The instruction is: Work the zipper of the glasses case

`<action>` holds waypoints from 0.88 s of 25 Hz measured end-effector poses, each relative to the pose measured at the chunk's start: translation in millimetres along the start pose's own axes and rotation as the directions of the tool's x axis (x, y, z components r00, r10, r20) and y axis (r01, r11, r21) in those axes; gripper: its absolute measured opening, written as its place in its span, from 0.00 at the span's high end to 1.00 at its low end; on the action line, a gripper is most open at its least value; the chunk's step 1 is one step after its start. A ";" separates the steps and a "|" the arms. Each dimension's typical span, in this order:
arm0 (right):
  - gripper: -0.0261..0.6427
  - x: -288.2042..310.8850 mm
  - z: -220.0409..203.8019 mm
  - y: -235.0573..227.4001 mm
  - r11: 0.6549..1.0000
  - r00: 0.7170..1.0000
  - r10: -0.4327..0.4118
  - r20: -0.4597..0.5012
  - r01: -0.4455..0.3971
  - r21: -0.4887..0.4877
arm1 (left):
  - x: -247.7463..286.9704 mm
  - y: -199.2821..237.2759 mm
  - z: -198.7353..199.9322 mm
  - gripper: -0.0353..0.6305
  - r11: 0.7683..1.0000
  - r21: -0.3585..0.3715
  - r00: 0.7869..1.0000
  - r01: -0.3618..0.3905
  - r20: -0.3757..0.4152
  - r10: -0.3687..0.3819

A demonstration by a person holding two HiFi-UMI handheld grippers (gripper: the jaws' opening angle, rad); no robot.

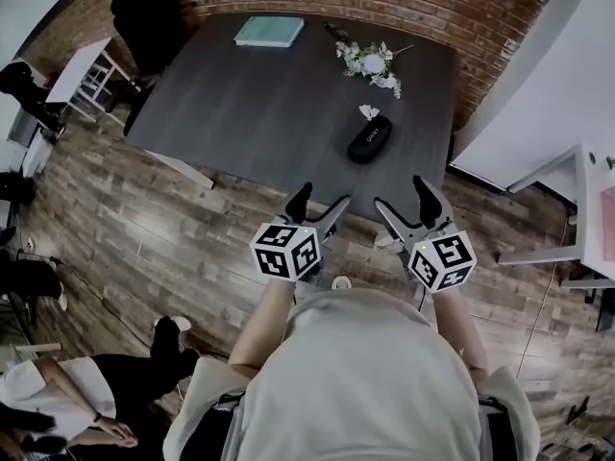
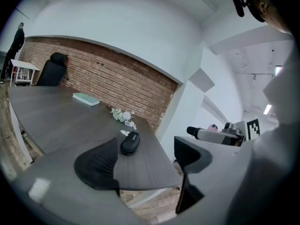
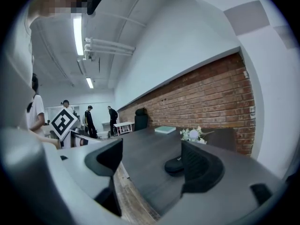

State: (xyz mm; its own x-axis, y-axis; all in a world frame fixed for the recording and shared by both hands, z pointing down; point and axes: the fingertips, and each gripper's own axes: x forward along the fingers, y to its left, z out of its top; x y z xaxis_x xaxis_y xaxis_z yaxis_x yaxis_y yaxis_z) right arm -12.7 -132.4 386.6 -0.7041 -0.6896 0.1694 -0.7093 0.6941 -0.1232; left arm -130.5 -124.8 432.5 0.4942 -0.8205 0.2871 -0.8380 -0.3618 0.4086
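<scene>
A black zippered glasses case (image 1: 369, 138) lies on the dark table (image 1: 259, 113) near its near right corner, with a small white tag at its far end. It also shows in the left gripper view as the case (image 2: 130, 142) and in the right gripper view as the case (image 3: 174, 166), partly behind the right jaw. My left gripper (image 1: 318, 208) and right gripper (image 1: 401, 206) hover side by side at the table's near edge, short of the case. Both stand open and hold nothing.
A white flower sprig (image 1: 371, 63) lies beyond the case and a teal book (image 1: 269, 32) sits at the table's far side. A black office chair (image 1: 144, 17) stands at the far left corner. A white desk (image 1: 577, 190) is to the right. People stand at the left.
</scene>
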 end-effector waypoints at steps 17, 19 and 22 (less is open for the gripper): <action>0.42 45.9 -36.5 -80.5 0.996 0.994 -0.040 -0.098 0.048 0.079 | 168.0 54.3 -15.4 0.40 0.992 -0.046 0.961 0.119 -0.248 -0.127; 0.42 52.3 -40.7 -89.6 0.996 0.993 -0.017 -0.116 0.027 0.083 | 188.0 59.7 -19.8 0.40 0.991 -0.051 0.951 0.124 -0.278 -0.133; 0.42 62.3 -44.2 -103.0 0.996 0.990 0.019 -0.138 -0.007 0.086 | 216.7 69.0 -23.5 0.40 0.992 -0.054 0.941 0.118 -0.311 -0.129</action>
State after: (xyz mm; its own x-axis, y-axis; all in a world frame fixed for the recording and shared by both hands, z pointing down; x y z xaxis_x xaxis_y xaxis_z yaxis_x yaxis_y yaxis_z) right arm 18.0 -237.8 453.1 -0.7061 -0.6414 0.3001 -0.7046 0.6785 -0.2078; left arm -75.8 -317.2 543.2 0.6452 -0.5881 0.4876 -0.7603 -0.4317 0.4854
